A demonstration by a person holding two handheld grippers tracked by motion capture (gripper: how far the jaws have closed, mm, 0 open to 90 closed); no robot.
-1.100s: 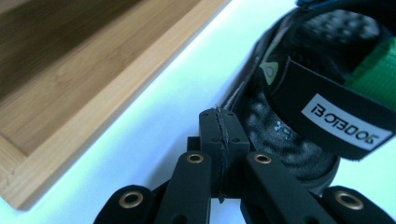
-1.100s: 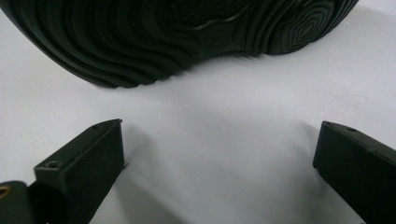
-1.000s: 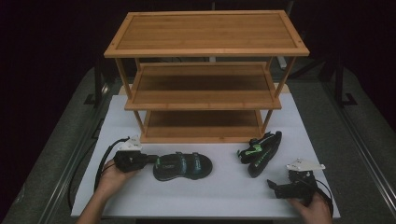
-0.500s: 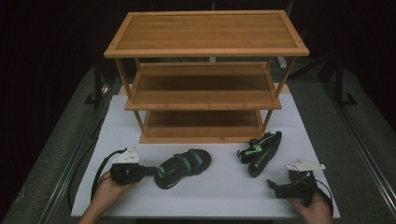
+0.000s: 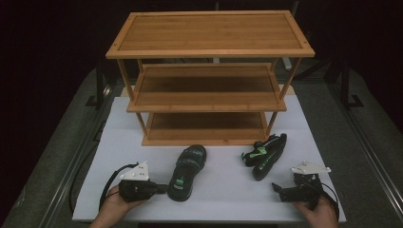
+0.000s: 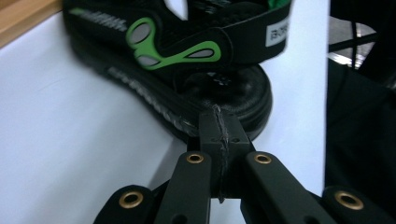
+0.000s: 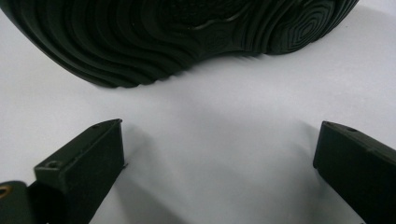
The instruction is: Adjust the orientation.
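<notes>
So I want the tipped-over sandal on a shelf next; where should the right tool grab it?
The right sandal lies on its side, sole facing the open right tool. Come from that side and pinch the raised sole edge, not the strap.

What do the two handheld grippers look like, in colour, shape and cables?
Both are black. The left gripper and the right gripper each carry a light grey three-cornered plate on top, and a black cable trails from each. In the left gripper view the jaws are flat black bars on linkage arms with brass-coloured rivets. In the right gripper view the jaws are blocky, with square ends. No sleeves are visible.
</notes>
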